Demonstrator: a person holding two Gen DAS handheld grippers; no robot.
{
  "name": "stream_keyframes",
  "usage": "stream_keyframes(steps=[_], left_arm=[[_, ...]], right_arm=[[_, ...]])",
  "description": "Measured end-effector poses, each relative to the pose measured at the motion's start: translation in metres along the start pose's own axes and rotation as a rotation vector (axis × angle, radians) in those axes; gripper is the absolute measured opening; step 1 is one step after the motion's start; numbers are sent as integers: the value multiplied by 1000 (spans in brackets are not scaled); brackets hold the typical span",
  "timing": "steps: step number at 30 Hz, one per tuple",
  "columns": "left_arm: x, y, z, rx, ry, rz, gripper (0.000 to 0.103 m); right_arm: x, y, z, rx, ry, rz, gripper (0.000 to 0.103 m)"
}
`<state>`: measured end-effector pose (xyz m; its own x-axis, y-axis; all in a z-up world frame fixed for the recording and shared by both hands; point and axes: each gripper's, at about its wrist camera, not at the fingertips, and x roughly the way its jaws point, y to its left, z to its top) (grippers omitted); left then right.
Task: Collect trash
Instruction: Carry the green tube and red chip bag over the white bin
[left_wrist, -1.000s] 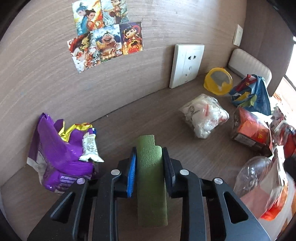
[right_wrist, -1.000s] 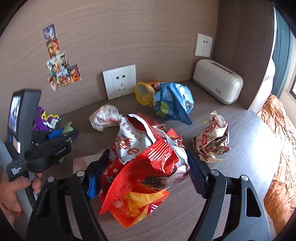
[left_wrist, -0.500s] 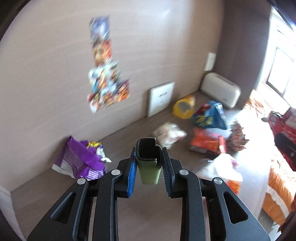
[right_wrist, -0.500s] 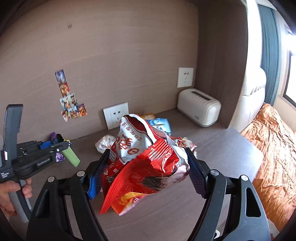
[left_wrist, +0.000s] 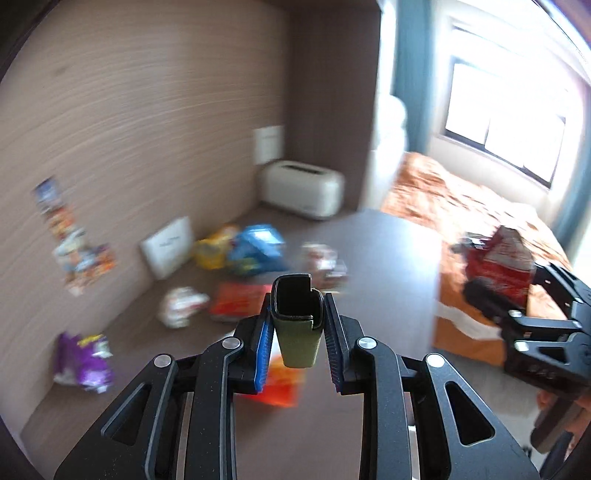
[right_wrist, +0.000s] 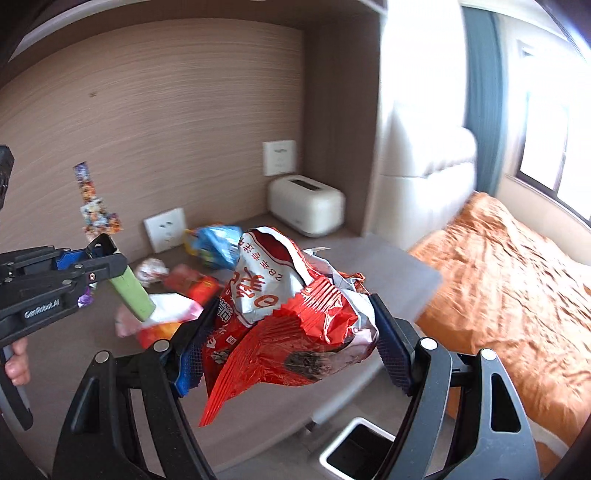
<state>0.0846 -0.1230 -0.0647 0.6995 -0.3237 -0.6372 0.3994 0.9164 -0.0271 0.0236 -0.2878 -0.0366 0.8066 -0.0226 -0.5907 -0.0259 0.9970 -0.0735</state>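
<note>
Green tube (left_wrist: 296, 341) clamped upright in left tongs (left_wrist: 297, 332), raised above table (left_wrist: 388, 258). Red bag (right_wrist: 291, 325) squeezed between right tongs (right_wrist: 286, 345), held over table edge near bin (right_wrist: 356, 448). Wrappers (left_wrist: 255, 245) scattered on table by toaster (left_wrist: 301, 188).

Your support is a brown desk (right_wrist: 373, 266) set against the wood wall; on it lie a cream toaster-shaped box (right_wrist: 306, 205) at the back corner; a blue bag (left_wrist: 256, 245); a yellow wrapper (left_wrist: 212, 251); a white crumpled bag (left_wrist: 181, 306); an orange-red packet (left_wrist: 238, 304); a purple bag (left_wrist: 81, 363) at the left end.
</note>
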Motion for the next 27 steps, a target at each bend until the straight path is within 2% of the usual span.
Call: stream_keyframes(steps=[7, 11, 14, 18, 21, 27], left_arm=[[27, -98, -2, 144, 47, -158, 25], [48, -155, -15, 246, 84, -239, 25], [79, -197, -34, 330, 139, -316, 25], [136, -248, -72, 423, 237, -406, 25], [191, -277, -109, 454, 320, -447, 25], [310, -322, -204, 473, 464, -476, 25]], right_arm=[[-14, -59, -28, 33, 57, -83, 78], [-13, -100, -53, 9, 109, -90, 78], [-2, -131, -81, -19, 171, -76, 78], [29, -170, -127, -73, 271, -53, 78], [63, -195, -174, -97, 347, -34, 78], [148, -235, -285, -121, 475, 38, 78]])
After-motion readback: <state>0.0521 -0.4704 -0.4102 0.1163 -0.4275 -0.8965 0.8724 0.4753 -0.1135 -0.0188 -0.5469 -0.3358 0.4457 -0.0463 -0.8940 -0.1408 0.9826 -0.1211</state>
